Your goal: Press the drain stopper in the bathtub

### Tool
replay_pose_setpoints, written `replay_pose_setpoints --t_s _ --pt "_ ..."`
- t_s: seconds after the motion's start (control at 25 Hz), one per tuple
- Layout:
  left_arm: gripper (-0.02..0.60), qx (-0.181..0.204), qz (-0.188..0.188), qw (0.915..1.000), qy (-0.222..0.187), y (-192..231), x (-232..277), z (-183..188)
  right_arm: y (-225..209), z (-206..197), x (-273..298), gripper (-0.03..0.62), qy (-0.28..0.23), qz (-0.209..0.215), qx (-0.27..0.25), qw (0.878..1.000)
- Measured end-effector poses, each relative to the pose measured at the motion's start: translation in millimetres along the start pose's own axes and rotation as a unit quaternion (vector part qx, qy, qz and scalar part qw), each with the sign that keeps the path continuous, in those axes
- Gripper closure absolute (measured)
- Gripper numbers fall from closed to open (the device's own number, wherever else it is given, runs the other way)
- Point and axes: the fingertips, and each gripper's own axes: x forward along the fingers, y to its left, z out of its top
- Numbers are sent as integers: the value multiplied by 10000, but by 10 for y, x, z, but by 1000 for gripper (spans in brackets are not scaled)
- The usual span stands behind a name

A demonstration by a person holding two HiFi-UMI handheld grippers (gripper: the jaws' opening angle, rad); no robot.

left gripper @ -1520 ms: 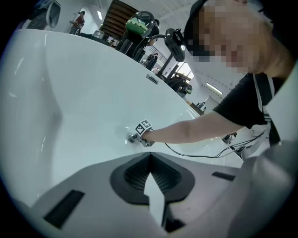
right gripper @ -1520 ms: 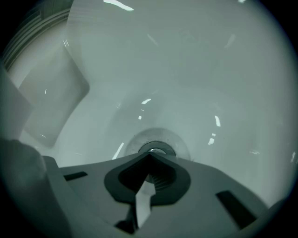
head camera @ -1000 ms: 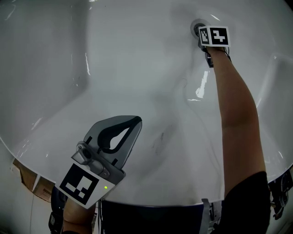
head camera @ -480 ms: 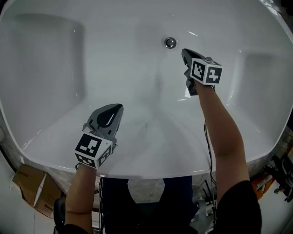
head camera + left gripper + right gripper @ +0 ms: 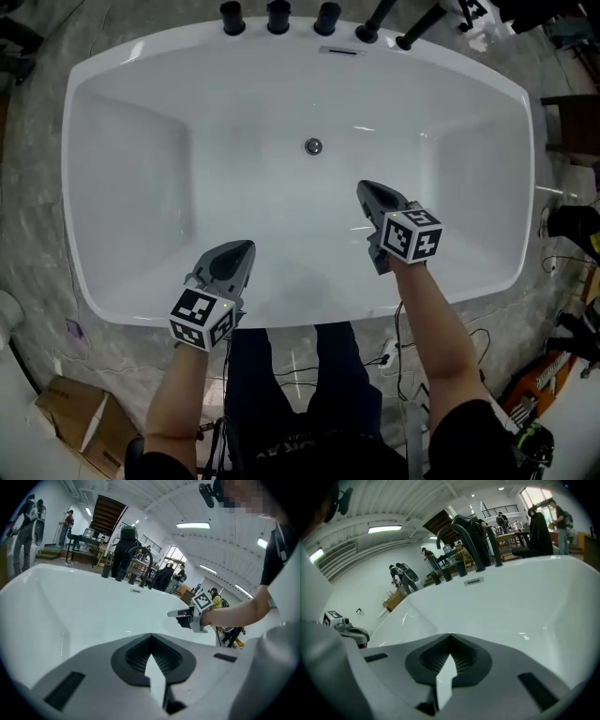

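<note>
The round chrome drain stopper [image 5: 313, 146] sits in the floor of the white bathtub [image 5: 122, 159], toward its far side. In the head view my right gripper [image 5: 363, 187] hovers shut and empty over the tub, short of the stopper and to its right. Over the tub's near rim my left gripper [image 5: 246, 246] is held shut with nothing in it. The left gripper view looks over its closed tips [image 5: 151, 634] across the tub at the right gripper [image 5: 190, 617]. Beyond the closed tips [image 5: 450, 634] in the right gripper view lies the tub's far wall.
Black tap handles [image 5: 277, 16] and a spout line the far rim, with an overflow plate [image 5: 339, 51] below them. A cardboard box [image 5: 70, 412] lies on the floor at the near left. Cables and gear [image 5: 562, 347] crowd the right side. People stand in the background hall.
The right gripper has drawn back from the stopper toward the near side. The head view has risen, so the whole tub shows. The left gripper stays by the near rim.
</note>
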Motion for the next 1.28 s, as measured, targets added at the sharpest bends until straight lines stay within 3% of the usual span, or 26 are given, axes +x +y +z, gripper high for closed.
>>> replay_pose_setpoints --t_s 0.32,0.6,0.84,1.28 --pt "575 -112 -294 9991 -278 -488 -505 547 854 509 -961 583 -564 306 -282 9975" --pt "575 458 -433 9971 -434 -994 -860 1064 1437 756 -1737 583 -1146 636 -325 9908" --pt "575 137 -740 9945 -727 -1451 -1130 1427 1674 915 -2314 583 -1843 719 35 9802" --pt "575 641 -1206 9864 -915 -2105 -1240 1728 2013 984 -3117 583 -2438 954 -127 9650"
